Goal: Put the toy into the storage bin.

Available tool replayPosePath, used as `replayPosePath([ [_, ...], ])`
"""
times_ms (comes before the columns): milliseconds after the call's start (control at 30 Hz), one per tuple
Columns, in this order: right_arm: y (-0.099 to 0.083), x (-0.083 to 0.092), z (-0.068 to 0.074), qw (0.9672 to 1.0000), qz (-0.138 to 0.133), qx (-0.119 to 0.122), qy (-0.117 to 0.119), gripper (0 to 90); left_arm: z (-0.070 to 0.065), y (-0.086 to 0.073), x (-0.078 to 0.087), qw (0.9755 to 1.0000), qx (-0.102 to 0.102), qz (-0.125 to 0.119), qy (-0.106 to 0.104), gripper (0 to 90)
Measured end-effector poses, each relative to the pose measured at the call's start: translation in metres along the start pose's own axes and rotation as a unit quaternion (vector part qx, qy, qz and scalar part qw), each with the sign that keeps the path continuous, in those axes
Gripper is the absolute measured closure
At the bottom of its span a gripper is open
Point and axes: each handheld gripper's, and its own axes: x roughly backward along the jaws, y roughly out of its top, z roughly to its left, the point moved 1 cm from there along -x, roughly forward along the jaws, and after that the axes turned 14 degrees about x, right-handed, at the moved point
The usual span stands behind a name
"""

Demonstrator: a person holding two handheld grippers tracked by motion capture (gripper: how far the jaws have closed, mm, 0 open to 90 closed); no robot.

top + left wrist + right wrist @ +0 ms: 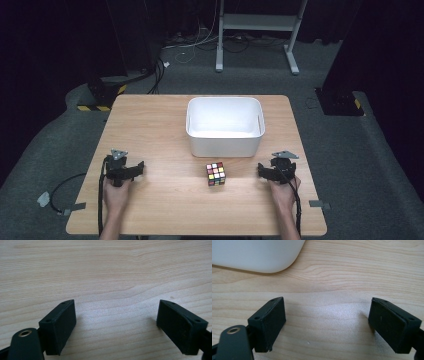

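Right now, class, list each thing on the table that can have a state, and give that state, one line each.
Rubik's cube: scrambled, resting on the table, untouched.
White plastic tub: upright, open-topped, empty.
Left gripper: jaws open, nothing between them, resting on the wooden table.
Right gripper: jaws open, nothing between them, beside the tub's corner.

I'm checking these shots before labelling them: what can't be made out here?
- Bin floor, near part: hidden by its front wall, high view.
- Bin in right gripper view: cut off by the top and left edges.
- Puzzle cube: far, left and bottom faces hidden; sticker pattern too small, high view.
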Motion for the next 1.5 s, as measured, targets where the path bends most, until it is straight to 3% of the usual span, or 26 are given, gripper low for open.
replayPosePath([
  [467,-0.016,0.019,0.010,0.9997,-0.019,0.017,0.002,16.0,0.000,0.000,0.000,1.0000,-0.001,0.001,0.000,15.8],
  [867,-0.024,0.031,0.022,0.9987,-0.034,0.026,0.028,19.2,0.000,0.000,0.000,1.0000,-0.001,0.001,-0.001,15.8],
  [1167,-0.022,0.042,0.036,0.9959,-0.060,0.042,0.053,18.6,0.000,0.000,0.000,1.0000,-0.001,0.001,-0.001,15.8],
  [1500,-0.019,0.047,0.048,0.9922,-0.070,0.067,0.079,17.3,0.000,0.000,0.000,1.0000,-0.002,0.001,-0.001,15.8],
])
